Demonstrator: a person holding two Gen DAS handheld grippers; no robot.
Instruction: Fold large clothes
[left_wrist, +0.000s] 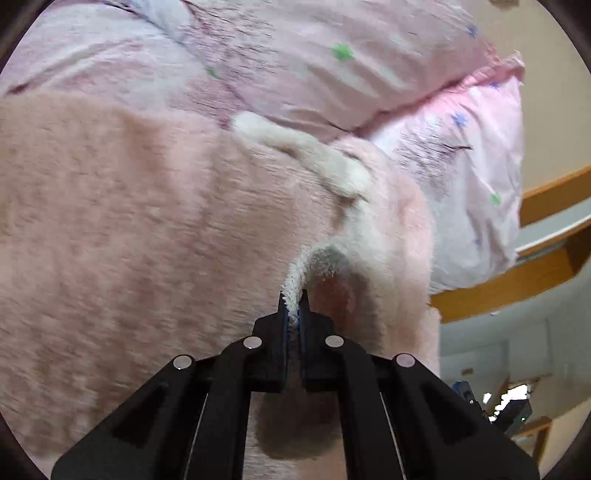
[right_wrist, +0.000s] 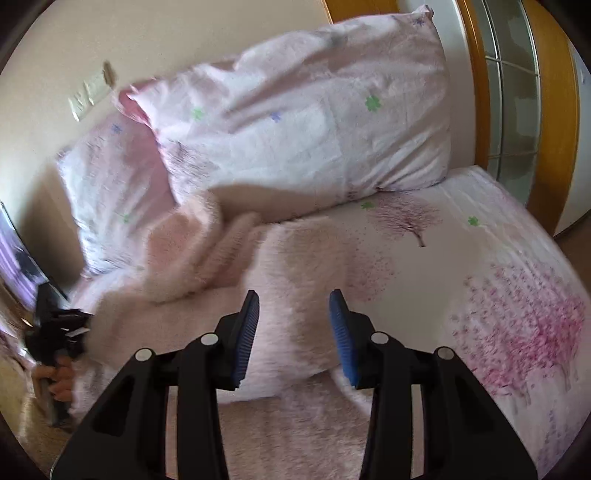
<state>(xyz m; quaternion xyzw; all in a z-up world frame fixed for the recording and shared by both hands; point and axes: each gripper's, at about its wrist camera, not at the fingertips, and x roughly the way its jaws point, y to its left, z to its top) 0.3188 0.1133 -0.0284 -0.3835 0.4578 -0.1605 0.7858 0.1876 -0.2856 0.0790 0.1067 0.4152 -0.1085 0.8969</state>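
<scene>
Left claw (left_wrist: 293, 295) clamped on the white trim of a pink fleece garment (left_wrist: 147, 221) on the bed (right_wrist: 480, 229), right claw (right_wrist: 293, 295) parted, empty, above the fleece near the pillows (right_wrist: 295, 129)

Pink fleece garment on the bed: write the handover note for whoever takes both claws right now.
Left claw: shut on the cream trim edge of the pink fleece garment.
Right claw: open, over the fleece, nothing held.
The garment lies rumpled on the floral bedsheet, one part bunched against the pillows.
Done: one edge gripped.
Left: grip a second edge with the right claw, spread the garment flat, then fold it.
</scene>
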